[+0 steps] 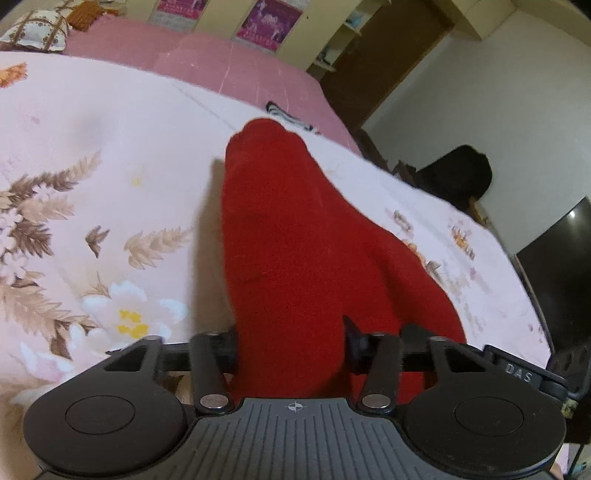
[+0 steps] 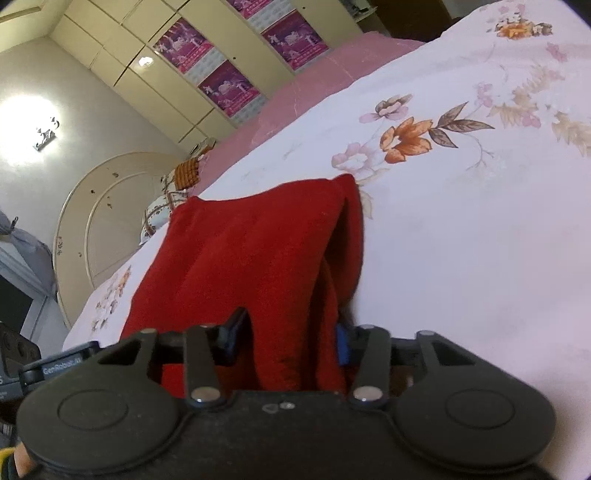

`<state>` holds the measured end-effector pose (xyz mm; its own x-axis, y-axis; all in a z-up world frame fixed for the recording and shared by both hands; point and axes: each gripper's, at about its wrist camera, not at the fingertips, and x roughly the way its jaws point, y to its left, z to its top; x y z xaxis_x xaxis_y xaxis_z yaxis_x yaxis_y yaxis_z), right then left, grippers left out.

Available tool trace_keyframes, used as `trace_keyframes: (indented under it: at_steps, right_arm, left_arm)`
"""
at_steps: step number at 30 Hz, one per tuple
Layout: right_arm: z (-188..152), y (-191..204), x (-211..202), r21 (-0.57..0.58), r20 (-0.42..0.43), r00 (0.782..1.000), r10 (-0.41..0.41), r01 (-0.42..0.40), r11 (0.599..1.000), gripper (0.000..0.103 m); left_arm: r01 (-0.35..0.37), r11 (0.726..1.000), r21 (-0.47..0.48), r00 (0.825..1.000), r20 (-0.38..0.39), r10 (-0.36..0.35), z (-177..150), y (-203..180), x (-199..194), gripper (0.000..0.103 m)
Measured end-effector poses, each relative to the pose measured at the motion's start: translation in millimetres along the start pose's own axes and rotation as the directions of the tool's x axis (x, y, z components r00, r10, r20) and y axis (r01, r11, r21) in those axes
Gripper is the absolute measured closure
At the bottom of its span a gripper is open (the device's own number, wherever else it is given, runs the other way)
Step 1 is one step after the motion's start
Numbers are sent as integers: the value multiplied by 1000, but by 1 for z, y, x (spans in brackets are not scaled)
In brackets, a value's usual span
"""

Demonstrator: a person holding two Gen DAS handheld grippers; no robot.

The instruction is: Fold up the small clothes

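A small red garment point(image 1: 295, 236) hangs between both grippers above a floral bedsheet point(image 1: 92, 166). My left gripper point(image 1: 291, 343) is shut on one end of it; the cloth drapes over the fingers and hides the tips. In the right wrist view the same red garment point(image 2: 251, 251) is folded over itself. My right gripper point(image 2: 288, 336) is shut on its near edge, with a blue pad point(image 2: 341, 343) showing beside the cloth. The garment's far end rests near the sheet point(image 2: 480, 221).
A pink blanket point(image 1: 229, 62) lies at the bed's far side, with a striped dark-and-white cloth point(image 1: 288, 116) on it. A patterned pillow point(image 1: 37, 29) and orange item point(image 2: 186, 170) sit near the white headboard point(image 2: 99, 221). Cream wardrobes point(image 2: 166, 74) and a dark chair point(image 1: 461, 173) stand beyond the bed.
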<state>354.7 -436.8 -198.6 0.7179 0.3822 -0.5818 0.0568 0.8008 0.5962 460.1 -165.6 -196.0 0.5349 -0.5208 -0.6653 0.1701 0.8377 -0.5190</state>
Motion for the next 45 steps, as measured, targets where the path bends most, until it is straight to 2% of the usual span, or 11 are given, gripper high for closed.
trace_keyframes:
  at_steps: [5,9,20,25,30,32,33,34,37,41,45]
  right_arm:
    - [2,31,-16,-9,29,996,80,-80,997,66]
    - [0,76,-14,-44,25,987,157,-155,987,66]
    - [-56,212,57,-75,-81,952,294,-300,951,66]
    - [-77,255,112,-69,-119,952,283,-292,954,66]
    - [-83,265,152,-75,-129,965,226,-237,969,66]
    - [-91,264,162,-108,-131,977,170,-185,977,65]
    - [-93,264,166,-132,-125,984,128,-144,981,64]
    - [-97,262,170,-144,-114,990,84,-100,984,62]
    - [-98,259,166,-126,-85,995,57,-68,990,59]
    - [-102,280,134,-203,0,1000,13,-13,979,59]
    - [-120,311,96,-344,20,998,52,-41,938,62]
  left_arm:
    - [-3,1000,-5,999,40,3,8,1,-29,59]
    - [-34,999,-4,995,89,34,20,18,-72,59]
    - [-180,984,-18,968,175,180,41,148,-191,59]
    - [-219,975,-39,958,181,223,50,215,-199,59]
    - [-242,970,-30,952,184,243,50,254,-180,58]
    - [-280,960,-16,946,168,278,44,269,-168,48]
    - [-305,952,-17,933,193,303,39,276,-167,29]
    - [-326,945,-23,922,213,323,33,280,-168,18]
    - [-317,947,-53,922,215,321,30,287,-175,16]
    - [-327,944,-36,907,269,325,23,277,-202,16]
    - [-294,955,31,919,285,273,7,261,-222,16]
